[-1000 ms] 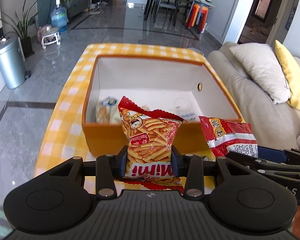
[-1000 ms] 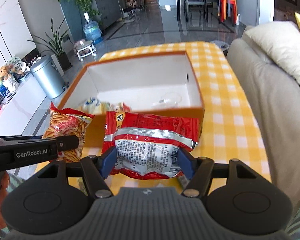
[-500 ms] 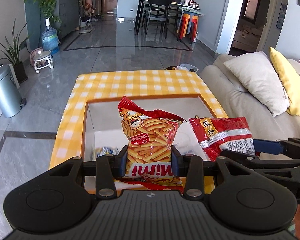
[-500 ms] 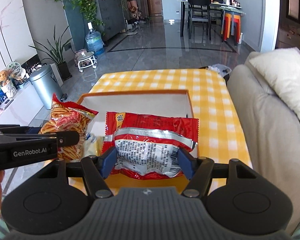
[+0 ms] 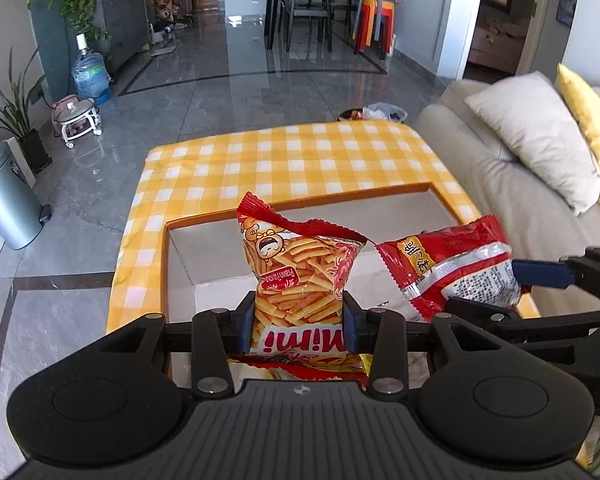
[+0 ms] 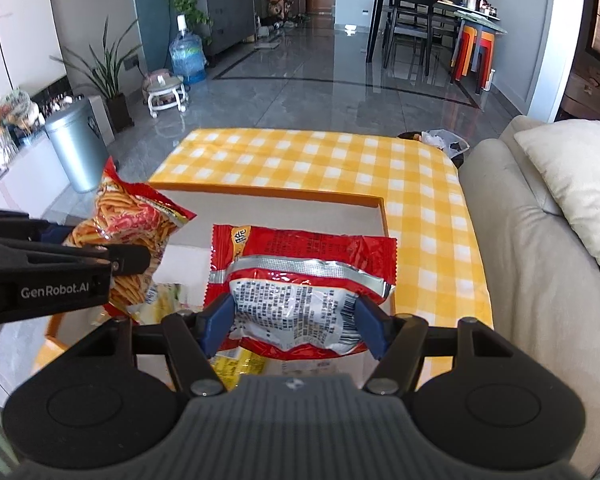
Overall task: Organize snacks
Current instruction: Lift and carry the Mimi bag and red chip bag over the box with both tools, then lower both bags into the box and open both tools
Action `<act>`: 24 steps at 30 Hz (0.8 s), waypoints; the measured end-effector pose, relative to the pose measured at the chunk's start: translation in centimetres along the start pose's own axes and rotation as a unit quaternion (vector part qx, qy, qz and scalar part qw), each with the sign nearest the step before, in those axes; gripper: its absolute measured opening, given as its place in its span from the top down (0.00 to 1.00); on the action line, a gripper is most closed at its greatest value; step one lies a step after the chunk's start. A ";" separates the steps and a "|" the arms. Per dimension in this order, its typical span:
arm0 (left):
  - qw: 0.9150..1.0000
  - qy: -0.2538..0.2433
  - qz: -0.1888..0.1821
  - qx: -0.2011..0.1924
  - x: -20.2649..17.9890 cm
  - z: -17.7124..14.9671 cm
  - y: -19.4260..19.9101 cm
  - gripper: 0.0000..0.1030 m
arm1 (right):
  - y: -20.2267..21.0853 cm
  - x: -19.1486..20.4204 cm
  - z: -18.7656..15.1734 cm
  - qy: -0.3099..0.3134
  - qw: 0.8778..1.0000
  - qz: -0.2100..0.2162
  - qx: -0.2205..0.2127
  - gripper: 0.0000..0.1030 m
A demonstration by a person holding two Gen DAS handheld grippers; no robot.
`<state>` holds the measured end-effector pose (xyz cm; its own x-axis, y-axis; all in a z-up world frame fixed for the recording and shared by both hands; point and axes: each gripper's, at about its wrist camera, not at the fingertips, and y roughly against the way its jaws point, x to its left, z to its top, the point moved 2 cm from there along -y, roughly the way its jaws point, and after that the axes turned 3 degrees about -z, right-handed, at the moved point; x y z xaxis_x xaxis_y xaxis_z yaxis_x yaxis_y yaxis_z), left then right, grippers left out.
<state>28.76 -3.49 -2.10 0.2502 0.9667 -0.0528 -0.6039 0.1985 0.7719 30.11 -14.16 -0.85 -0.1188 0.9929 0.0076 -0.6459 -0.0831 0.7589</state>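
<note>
My left gripper [image 5: 299, 322] is shut on an upright Mimi prawn-stick bag [image 5: 300, 268], held over the orange box [image 5: 300, 202] with its white inside. Beside it on the right, my right gripper [image 6: 295, 324] is shut on a red and silver snack bag [image 6: 300, 280], back side facing the camera, also above the box [image 6: 384, 216]. The Mimi bag [image 6: 128, 236] and the left gripper's arm show at the left of the right wrist view. The red bag [image 5: 452, 264] shows at the right of the left wrist view. Other packets [image 6: 162, 300] lie in the box beneath, mostly hidden.
The box sits on a yellow checked tablecloth [image 5: 292, 160], which stretches bare beyond it. A beige sofa [image 6: 540, 260] with cushions runs along the right. A metal bin [image 5: 4, 196], plants and a water bottle stand on the grey floor at the left.
Both grippers have carried their bags forward over the box; its near wall has passed beneath the view and the far rim is now close behind the bags. Grips unchanged.
</note>
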 end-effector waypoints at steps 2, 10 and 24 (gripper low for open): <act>1.000 -0.005 0.004 0.011 0.0 0.1 -1.0 0.56 | -1.0 0.0 0.2 0.012 1.000 -0.004 0.009 0.38; 0.999 -0.021 0.007 0.045 0.0 0.1 -4.0 0.56 | -4.7 0.0 0.5 0.052 0.998 -0.019 0.040 0.38; 0.993 -0.043 0.006 0.109 -0.1 0.2 -8.8 0.56 | -9.5 0.7 0.9 0.099 0.990 -0.017 0.099 0.38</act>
<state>34.20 -5.40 -8.79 0.3131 0.9497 0.0032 -0.4311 0.1392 0.8915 36.90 -12.59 -7.47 -0.2573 0.9572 -0.1324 -0.4930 -0.0122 0.8700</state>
